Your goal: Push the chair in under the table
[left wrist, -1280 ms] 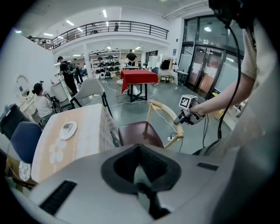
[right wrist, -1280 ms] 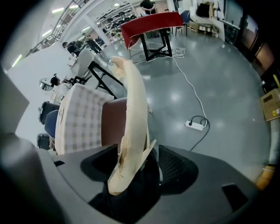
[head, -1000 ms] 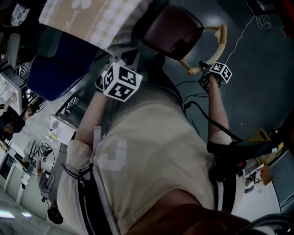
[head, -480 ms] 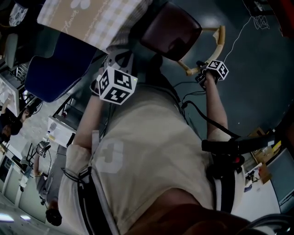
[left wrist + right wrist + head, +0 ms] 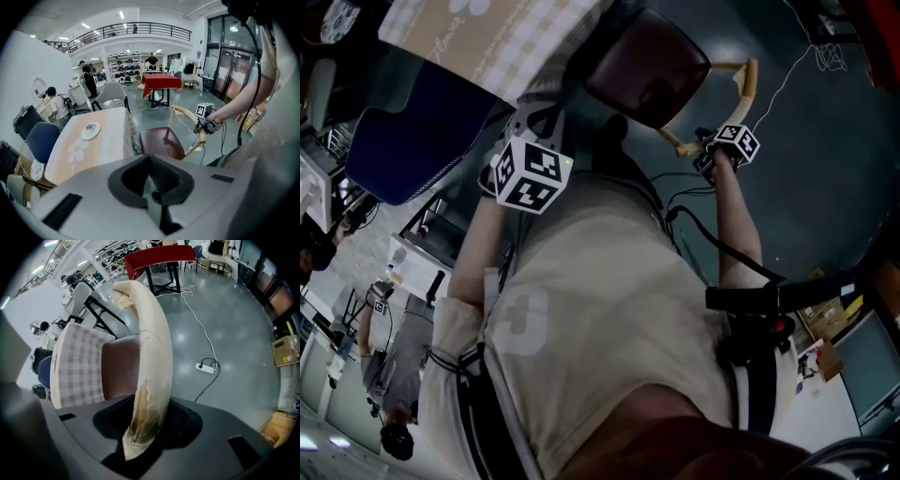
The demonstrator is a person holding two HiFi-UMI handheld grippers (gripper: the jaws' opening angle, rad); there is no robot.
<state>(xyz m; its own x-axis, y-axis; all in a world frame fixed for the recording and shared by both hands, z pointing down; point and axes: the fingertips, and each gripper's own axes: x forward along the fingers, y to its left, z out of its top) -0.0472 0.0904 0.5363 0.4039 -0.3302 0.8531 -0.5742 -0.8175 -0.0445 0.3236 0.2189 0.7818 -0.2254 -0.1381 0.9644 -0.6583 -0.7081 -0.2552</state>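
The chair has a dark red seat [image 5: 649, 67] and a curved pale wooden backrest [image 5: 741, 94]. It stands partly under the table [image 5: 487, 37], which wears a checked beige cloth. My right gripper [image 5: 705, 155] sits at the near end of the backrest [image 5: 152, 357]. Its jaws have just been closing, and they now hold the worn wood between them. My left gripper [image 5: 534, 131] hovers near the table's edge, shut and empty, its jaws [image 5: 152, 187] pressed together. From the left gripper view, the right gripper [image 5: 206, 125] shows on the backrest beside the seat [image 5: 159, 143].
A blue chair [image 5: 412, 141] stands left of the table. A white plate [image 5: 89, 130] lies on the tablecloth. A power strip with cable [image 5: 206, 366] lies on the grey floor right of the chair. A red table [image 5: 159, 256] and cardboard boxes [image 5: 285, 350] stand farther off.
The left gripper has drifted a little to the left in the head view. The right gripper stays at the backrest's end, shifted slightly left with the chair.
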